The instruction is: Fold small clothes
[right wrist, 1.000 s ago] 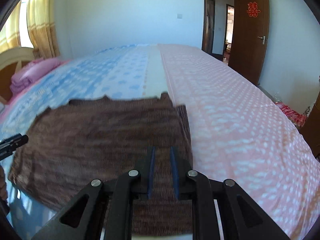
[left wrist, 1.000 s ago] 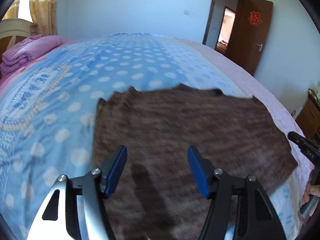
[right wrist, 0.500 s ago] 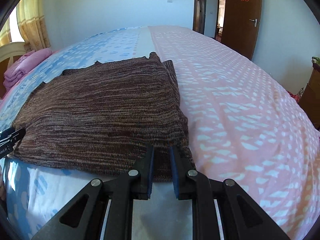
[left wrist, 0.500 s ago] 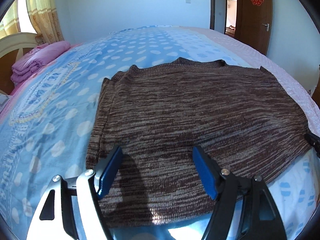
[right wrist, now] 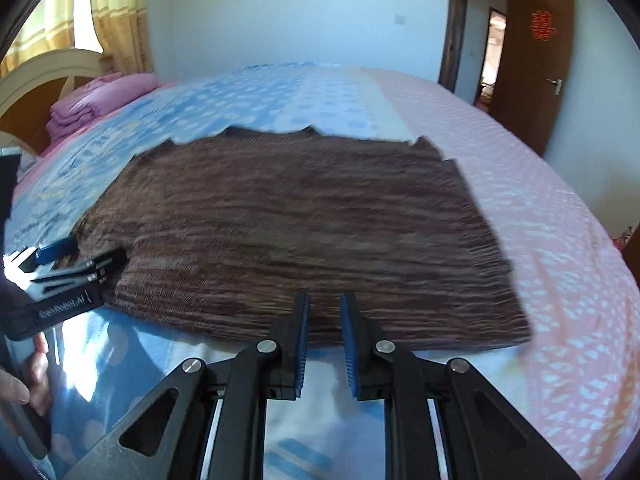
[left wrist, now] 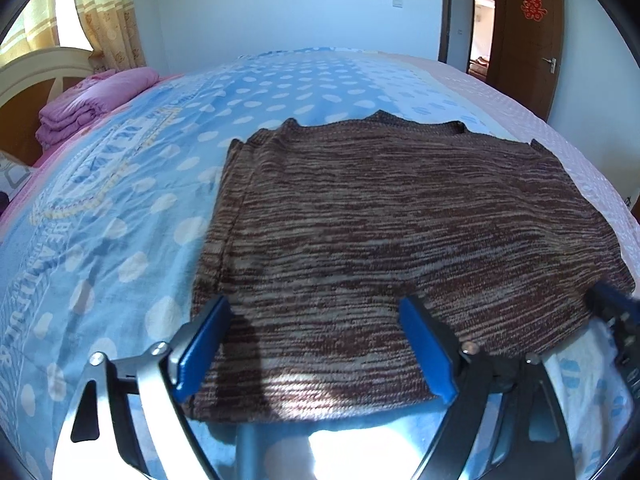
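A brown striped knit sweater [left wrist: 400,216] lies flat on the bed, its neckline at the far edge. My left gripper [left wrist: 313,302] hovers over the sweater's near left part with its jaws opening wide. The knit lies under the blue pads, and they do not press on it. It also shows at the sweater's left edge in the right wrist view as the left gripper [right wrist: 76,256]. My right gripper [right wrist: 326,298] hangs at the middle of the sweater's [right wrist: 300,216] near hem. Only a narrow gap parts its pads, with nothing in it. The right gripper [left wrist: 608,296] shows blurred at the near right corner.
The bed has a blue dotted sheet [left wrist: 120,200] on the left and a pink sheet [right wrist: 540,220] on the right. A folded pink quilt [left wrist: 92,104] lies by the headboard [left wrist: 36,76]. A brown door [right wrist: 536,60] stands open at the back right. A person's hand [right wrist: 24,380] holds the left gripper's handle.
The left jaws have spread wider and the left gripper has come closer to the sweater's near hem. My right gripper has slid left from the sweater's near right corner toward the middle of the hem.
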`<state>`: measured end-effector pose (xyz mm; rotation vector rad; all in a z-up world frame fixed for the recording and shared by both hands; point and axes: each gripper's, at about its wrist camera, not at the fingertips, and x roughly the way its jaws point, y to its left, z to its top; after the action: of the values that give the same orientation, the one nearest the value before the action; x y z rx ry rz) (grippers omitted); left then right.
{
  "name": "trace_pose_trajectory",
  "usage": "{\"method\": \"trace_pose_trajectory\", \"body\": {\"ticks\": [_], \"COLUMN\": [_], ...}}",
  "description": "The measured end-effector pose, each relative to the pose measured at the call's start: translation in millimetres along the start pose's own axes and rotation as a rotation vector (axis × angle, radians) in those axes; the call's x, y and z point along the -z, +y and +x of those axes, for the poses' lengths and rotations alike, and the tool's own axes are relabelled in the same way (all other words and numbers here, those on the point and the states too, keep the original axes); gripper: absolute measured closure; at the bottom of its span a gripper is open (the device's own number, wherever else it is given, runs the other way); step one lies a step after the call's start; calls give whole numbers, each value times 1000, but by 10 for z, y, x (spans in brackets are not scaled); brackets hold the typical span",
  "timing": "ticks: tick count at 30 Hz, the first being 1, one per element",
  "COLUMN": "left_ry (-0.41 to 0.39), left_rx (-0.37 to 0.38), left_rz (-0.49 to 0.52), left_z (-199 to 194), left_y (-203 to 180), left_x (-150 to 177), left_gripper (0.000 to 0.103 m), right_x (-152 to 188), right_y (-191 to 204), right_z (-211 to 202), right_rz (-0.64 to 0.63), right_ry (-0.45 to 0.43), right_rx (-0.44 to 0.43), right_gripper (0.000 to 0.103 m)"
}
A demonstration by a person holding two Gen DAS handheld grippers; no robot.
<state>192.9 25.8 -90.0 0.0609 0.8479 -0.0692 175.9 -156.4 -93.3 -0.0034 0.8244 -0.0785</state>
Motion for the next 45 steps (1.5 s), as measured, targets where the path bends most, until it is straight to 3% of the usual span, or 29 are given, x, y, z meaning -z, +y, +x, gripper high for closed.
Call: {"method": "trace_pose_trajectory", "body": {"ticks": [1,3,7,10,16,19,22,26,29,32,33,34,36,39,45], "left_ry": [3,-3,-23,-46,-63,-56,-58,-87,-107,-112,-116,-116,-123,-135,-142], "left_rx": [3,6,5,63,175,183,275,285,295,258,255,245,217,264,293], "left_rz": [-16,-62,-263,-389,-472,-498,-563,-600,-697,-743,-742,-730,-664,-638,-623], "left_z": [-23,-79,-200,-287,-307,-326,-362,-262,-112,6,31,39,37,-1,38], "left_y": [45,160,571,795,663,542,456,442,649,854,905,916,877,845,827], "left_x": [18,66,260,420,471,489,512,400,232,136,136,159,203,245,228], "left_gripper": [9,9,5,5,6,6,6,2,3,14,23,32,41,47,48], "right_x": [58,114,125,144,165,172,173,171,171,171,171,168,161,66,-411], "right_y": [38,70,0,-41,-37,-59,-68,-64,-65,-69,-69,-64,-63,-53,246], "right_z": [68,69,73,70,72,73,75,72,69,71,72,74,79,63,21], "right_rz": [-14,-41,-13,16,29,40,50,45,49,52,51,48,45,34,-13], "right_ry": [21,-20,-23,-33,-39,-42,-43,-44,-44,-44,-44,-43,-37,-17,-78], "right_rx": [4,25,-13,-45,-59,-74,-84,-79,-83,-86,-85,-81,-77,-72,-152], "right_gripper": [87,87,86,86,86,86,86,85,85,85,85,85,85,85,85]}}
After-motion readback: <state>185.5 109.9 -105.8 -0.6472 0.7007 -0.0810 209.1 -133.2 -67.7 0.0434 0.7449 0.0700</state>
